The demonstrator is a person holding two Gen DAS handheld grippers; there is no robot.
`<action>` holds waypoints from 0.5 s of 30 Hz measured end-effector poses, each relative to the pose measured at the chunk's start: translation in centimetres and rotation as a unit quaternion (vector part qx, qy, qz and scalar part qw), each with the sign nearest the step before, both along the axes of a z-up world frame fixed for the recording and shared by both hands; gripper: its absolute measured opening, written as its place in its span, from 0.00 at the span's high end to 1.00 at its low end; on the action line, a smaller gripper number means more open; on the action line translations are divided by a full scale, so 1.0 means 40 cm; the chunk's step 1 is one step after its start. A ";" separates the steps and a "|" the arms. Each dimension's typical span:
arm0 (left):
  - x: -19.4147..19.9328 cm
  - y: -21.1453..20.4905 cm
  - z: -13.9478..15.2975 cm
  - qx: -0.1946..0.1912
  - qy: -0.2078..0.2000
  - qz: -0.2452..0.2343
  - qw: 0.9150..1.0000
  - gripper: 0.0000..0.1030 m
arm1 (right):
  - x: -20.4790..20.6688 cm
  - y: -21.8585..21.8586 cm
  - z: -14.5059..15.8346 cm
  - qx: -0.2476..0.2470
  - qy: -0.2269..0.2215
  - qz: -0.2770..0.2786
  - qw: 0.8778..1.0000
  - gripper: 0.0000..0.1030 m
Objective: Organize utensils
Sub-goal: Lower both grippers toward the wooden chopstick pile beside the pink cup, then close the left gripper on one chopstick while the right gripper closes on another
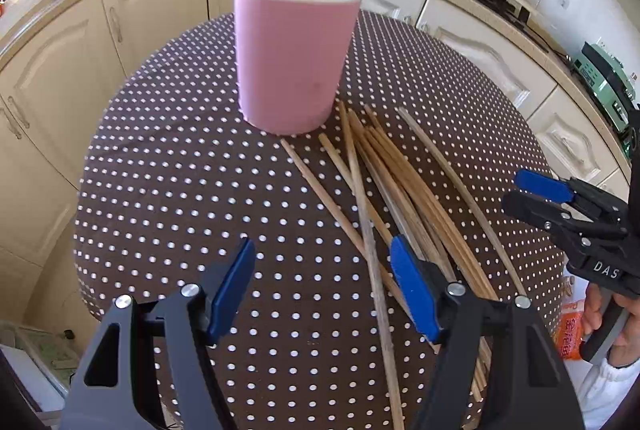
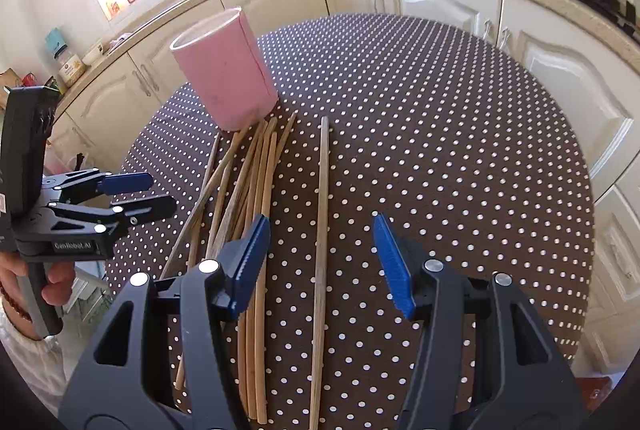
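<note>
1. Currently I see my left gripper (image 1: pixel 322 288) part-open, holding nothing; the chopsticks (image 1: pixel 404 197) lie under its right finger.
2. My right gripper (image 2: pixel 320 266) is part-open, empty, straddling a single chopstick (image 2: pixel 322 230).
3. Ahead of both stands the pink cup (image 1: pixel 294 53), upright on the dotted table (image 1: pixel 180 189).

chopsticks (image 2: pixel 322 230): pale bare wood, matt, slightly rough
cup (image 1: pixel 294 53): smooth matt pink, plastic-looking
table (image 2: pixel 440 133): brown white-dotted cloth cover
left hand-held gripper (image 1: pixel 322 282): matt black plastic, ridged blue pads, shiny metal screws
</note>
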State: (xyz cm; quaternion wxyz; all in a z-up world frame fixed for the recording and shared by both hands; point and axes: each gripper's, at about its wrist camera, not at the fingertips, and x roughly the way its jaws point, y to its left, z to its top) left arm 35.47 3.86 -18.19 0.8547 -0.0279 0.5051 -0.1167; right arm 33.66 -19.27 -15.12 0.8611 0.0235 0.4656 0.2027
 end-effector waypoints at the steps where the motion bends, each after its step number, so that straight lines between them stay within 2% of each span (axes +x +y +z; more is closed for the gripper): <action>1: 0.003 -0.005 -0.001 0.002 0.001 -0.002 1.000 0.33 | 0.007 0.001 -0.002 -0.003 0.004 0.002 1.000 0.48; 5: 0.018 -0.024 -0.006 0.001 0.007 -0.008 1.000 0.40 | 0.030 0.004 -0.002 -0.009 0.019 0.005 1.000 0.48; 12: 0.055 -0.057 -0.040 0.007 0.034 -0.012 0.999 0.61 | 0.089 0.016 -0.032 -0.023 0.080 0.025 0.996 0.48; 15: 0.063 -0.064 -0.054 0.003 0.039 -0.008 0.999 0.67 | 0.101 0.031 -0.042 -0.039 0.096 0.039 0.994 0.48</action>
